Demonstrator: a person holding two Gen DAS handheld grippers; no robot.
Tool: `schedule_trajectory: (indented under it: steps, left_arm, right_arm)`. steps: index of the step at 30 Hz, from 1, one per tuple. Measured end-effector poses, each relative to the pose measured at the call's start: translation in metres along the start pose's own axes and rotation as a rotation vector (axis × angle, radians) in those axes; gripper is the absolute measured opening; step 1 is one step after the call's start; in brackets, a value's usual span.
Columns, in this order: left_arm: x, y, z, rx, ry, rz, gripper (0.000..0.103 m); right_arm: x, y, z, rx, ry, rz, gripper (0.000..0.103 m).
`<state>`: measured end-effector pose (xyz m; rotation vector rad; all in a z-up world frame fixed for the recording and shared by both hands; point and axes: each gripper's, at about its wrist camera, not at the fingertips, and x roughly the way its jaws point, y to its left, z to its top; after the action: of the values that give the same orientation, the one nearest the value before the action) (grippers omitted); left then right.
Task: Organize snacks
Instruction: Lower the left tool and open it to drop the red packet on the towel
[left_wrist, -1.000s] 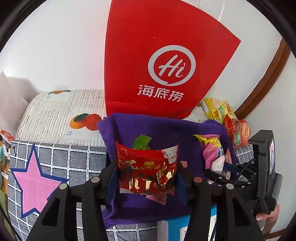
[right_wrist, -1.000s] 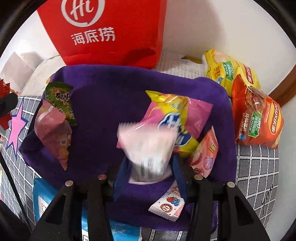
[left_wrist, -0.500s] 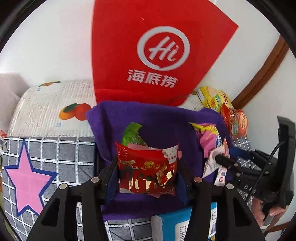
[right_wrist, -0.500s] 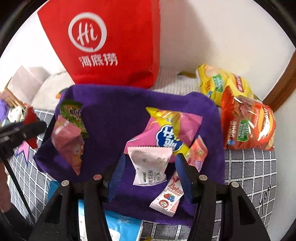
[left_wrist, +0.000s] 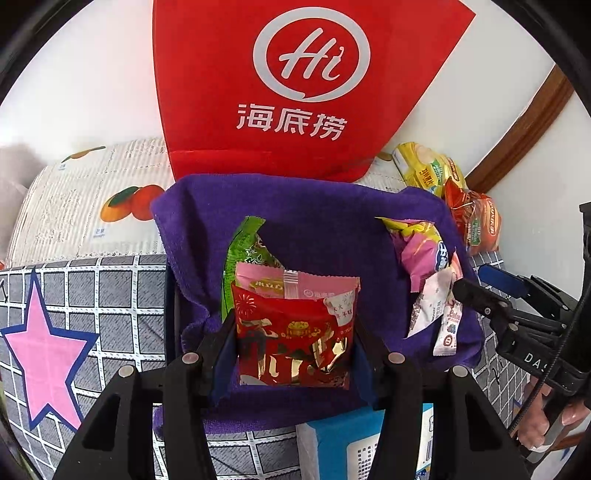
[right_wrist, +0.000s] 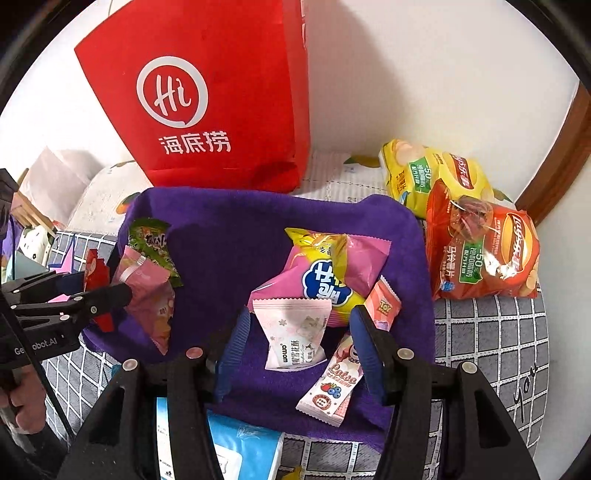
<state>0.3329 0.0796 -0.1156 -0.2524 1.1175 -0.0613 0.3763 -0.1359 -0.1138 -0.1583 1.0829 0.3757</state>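
A red foil snack packet (left_wrist: 293, 341) is clamped between the blue pads of the left tool (left_wrist: 291, 347) and held above the purple cloth (left_wrist: 317, 229), just in front of a pink packet (left_wrist: 295, 286) and a green one (left_wrist: 245, 251). The right tool (right_wrist: 299, 350) is seen with its jaws apart (nothing gripped), a white packet (right_wrist: 295, 332) lying loose on the cloth between them. Two crisp bags (right_wrist: 476, 247) rest beside the cloth, and a red paper bag (right_wrist: 221, 99) stands behind it.
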Motion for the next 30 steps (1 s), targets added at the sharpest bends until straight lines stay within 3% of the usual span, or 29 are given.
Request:
schedule_trajectory:
  steps: [30]
  left_arm:
    - [0.011,-0.002,-0.001,0.019,0.042,0.051,0.066]
  right_arm:
    - [-0.004,-0.001,0.002,-0.006,-0.008,-0.018,0.058]
